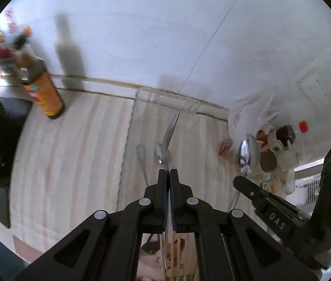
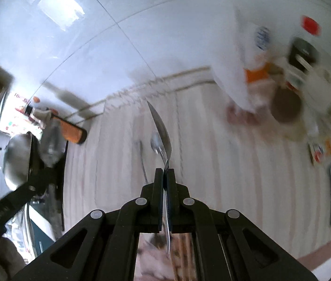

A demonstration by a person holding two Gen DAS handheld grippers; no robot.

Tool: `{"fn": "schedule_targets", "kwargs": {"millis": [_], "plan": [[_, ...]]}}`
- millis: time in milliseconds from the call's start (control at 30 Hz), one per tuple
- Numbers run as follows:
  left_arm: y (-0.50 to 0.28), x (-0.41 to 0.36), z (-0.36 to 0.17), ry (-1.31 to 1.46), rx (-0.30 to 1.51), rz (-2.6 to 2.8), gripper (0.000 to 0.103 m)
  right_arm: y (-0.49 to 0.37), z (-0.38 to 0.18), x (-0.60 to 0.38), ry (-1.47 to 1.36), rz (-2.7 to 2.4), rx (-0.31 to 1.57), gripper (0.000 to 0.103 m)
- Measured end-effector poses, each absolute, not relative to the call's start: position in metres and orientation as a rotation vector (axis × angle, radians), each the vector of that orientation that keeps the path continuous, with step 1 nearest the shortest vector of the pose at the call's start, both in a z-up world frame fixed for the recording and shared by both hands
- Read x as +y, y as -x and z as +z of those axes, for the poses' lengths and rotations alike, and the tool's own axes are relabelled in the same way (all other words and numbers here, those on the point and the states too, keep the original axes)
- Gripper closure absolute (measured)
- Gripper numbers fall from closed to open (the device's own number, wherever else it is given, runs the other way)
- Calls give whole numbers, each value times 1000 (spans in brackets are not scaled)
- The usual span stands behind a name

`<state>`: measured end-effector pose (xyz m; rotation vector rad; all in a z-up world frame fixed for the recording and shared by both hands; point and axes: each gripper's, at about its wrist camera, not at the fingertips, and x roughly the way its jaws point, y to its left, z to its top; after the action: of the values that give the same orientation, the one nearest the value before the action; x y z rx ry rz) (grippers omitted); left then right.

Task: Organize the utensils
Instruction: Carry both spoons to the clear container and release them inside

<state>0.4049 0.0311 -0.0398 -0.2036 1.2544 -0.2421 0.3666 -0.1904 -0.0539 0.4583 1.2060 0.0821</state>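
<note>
Motion blur smears the white plastic bag with jars and red cap point(image 2: 270, 70) beyond reading its contents, the clear rack on the striped counter point(image 1: 172, 103) is barely discernible, and each gripped spoon's handle end is hidden under the jaws.

- Left claw point(image 1: 168, 171): matt black plastic, smooth, with pale round rivet caps.
- The spoon point(image 1: 170, 132) in it: polished metal, bright and mirror-like along its edge.
- Right claw point(image 2: 164, 171): the same dull black plastic.
- Its spoon point(image 2: 161, 130): shiny steel, catching the light.
- Table point(image 1: 76, 154): pale striped surface, matt and looking like cloth.
- Wall point(image 1: 142, 35): white tiles, smooth and glossy.
- Bottle point(image 1: 45, 93): glossy orange label.
- Pot lid point(image 2: 16, 154): brushed grey metal, soft sheen.
</note>
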Motion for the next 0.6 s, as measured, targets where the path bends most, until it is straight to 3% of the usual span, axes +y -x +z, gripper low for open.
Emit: {"fn": "schedule_targets", "kwargs": {"millis": [233, 400, 467, 533, 600], "plan": [[-459, 21, -79, 177, 1371, -205, 101, -440, -87, -168, -435, 91, 1308, 99], [-449, 31, -74, 93, 1320, -139, 97, -445, -93, -171, -416, 68, 1311, 77], [-436, 36, -67, 42, 1267, -93, 92, -436, -93, -177, -415, 53, 1307, 75], [-421, 40, -59, -9, 1205, -42, 77, -423, -91, -184, -392, 35, 1294, 73], [-403, 47, -53, -24, 1146, 1, 35, -406, -89, -194, -363, 7, 1279, 67]]}}
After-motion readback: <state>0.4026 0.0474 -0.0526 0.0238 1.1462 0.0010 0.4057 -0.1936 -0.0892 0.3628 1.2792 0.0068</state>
